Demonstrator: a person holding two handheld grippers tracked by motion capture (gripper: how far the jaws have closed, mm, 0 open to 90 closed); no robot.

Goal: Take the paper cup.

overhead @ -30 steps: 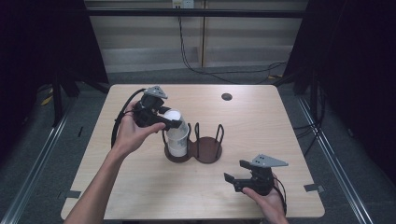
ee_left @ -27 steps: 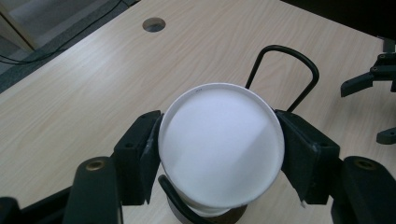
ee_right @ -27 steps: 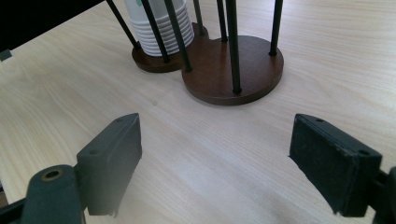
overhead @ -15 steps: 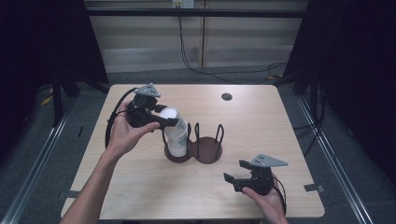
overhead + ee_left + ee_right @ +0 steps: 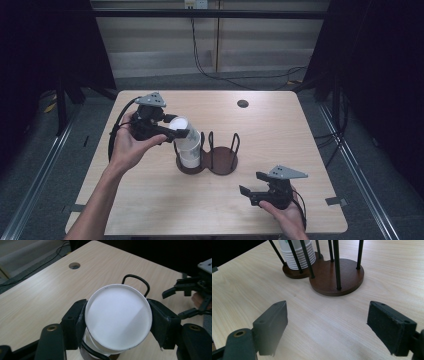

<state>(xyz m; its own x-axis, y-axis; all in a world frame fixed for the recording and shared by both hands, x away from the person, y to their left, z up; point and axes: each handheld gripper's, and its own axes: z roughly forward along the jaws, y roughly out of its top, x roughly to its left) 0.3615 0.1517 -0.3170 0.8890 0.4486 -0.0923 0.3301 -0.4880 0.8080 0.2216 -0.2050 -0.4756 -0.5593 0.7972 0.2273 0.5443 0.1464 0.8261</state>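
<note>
A stack of white paper cups (image 5: 190, 153) stands upside down in the left well of a dark brown two-well holder (image 5: 223, 163) with black wire loops. My left gripper (image 5: 182, 129) is shut on the top cup (image 5: 179, 124) and holds it tilted above the stack. In the left gripper view the cup's flat bottom (image 5: 118, 315) sits between both pads. My right gripper (image 5: 251, 183) rests open in a hand near the table's front right and points at the holder. The holder base (image 5: 337, 277) and the stack (image 5: 299, 255) lie beyond its empty jaws.
The holder's right well holds no cup. A round cable hole (image 5: 243, 103) sits near the table's far edge. The wooden table (image 5: 300, 140) is bare to the right of the holder and in front of it. A black cable trails from the left gripper.
The left gripper has shifted slightly left and up with the top cup, tilting it off the stack. The right gripper has stayed put.
</note>
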